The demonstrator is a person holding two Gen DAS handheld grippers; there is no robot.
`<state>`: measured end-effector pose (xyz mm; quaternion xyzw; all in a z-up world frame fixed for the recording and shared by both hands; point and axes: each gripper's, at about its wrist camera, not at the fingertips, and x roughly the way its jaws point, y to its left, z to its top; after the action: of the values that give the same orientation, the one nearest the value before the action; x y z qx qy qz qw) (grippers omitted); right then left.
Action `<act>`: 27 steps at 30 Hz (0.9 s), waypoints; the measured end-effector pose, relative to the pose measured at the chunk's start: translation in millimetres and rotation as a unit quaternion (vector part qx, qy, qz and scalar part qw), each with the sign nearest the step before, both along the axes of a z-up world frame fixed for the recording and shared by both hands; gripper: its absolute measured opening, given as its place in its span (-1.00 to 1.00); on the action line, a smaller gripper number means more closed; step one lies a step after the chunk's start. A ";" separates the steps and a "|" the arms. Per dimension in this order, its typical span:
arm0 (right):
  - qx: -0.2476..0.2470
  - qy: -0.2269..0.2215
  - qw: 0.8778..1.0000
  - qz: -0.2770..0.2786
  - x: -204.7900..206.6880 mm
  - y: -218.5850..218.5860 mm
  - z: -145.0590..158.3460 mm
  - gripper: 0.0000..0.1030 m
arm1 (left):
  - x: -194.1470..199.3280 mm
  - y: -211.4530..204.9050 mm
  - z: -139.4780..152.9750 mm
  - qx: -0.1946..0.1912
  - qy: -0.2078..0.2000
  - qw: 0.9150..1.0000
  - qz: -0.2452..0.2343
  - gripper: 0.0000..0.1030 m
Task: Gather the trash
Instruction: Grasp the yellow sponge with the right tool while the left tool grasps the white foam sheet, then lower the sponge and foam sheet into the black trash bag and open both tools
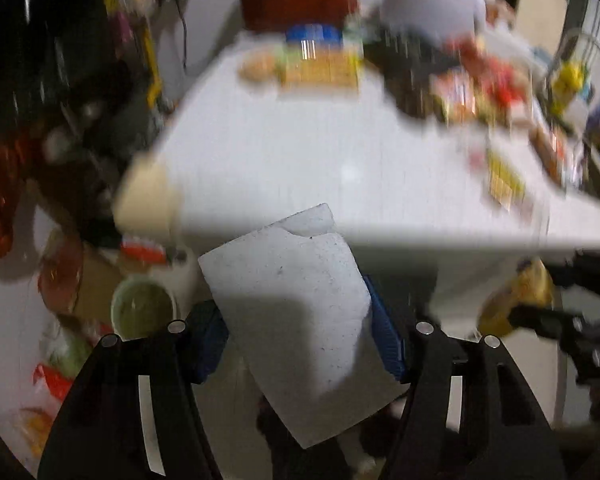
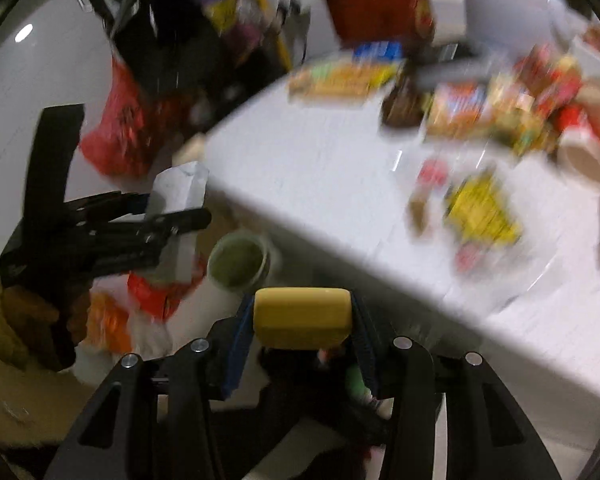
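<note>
My left hand-held gripper (image 1: 296, 332), lower centre of left wrist view: pinching white foam block (image 1: 288, 312). My right hand-held gripper (image 2: 300, 320), lower centre of right wrist view: pinching yellow sponge (image 2: 302, 316). Both held off white tabletop (image 1: 300, 168) edge; blurred packets upper right; green-rimmed cup (image 2: 239, 260) below.

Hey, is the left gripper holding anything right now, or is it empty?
Holding. The left gripper is shut on a white foam block, its blue pads pressed against both sides. The right wrist view shows the same block clamped.
</note>
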<state>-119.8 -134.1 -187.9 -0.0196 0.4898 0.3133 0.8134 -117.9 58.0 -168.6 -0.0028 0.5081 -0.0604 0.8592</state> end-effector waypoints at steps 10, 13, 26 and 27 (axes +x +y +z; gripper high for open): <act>-0.103 0.076 0.992 -0.007 -7.2 22.3 -165.0 -0.12 | -4.0 -16.0 -165.6 0.041 0.094 0.995 0.001 0.23; -0.129 0.088 0.988 -0.010 -4.3 29.5 -208.3 -0.12 | 0.4 -26.3 -204.6 0.044 0.107 0.993 0.001 0.23; -0.181 0.077 0.979 -0.047 4.8 11.1 -250.8 0.46 | -2.6 -47.4 -257.1 0.073 0.145 0.986 -0.036 0.54; -0.180 0.074 0.980 -0.050 4.9 9.9 -248.6 0.58 | -3.2 -47.9 -257.9 0.075 0.144 0.986 -0.035 0.60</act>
<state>-114.9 -124.1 -436.5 -0.1180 0.5973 0.1800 0.7726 -121.1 10.1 -426.5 0.0713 0.6294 -0.0513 0.7721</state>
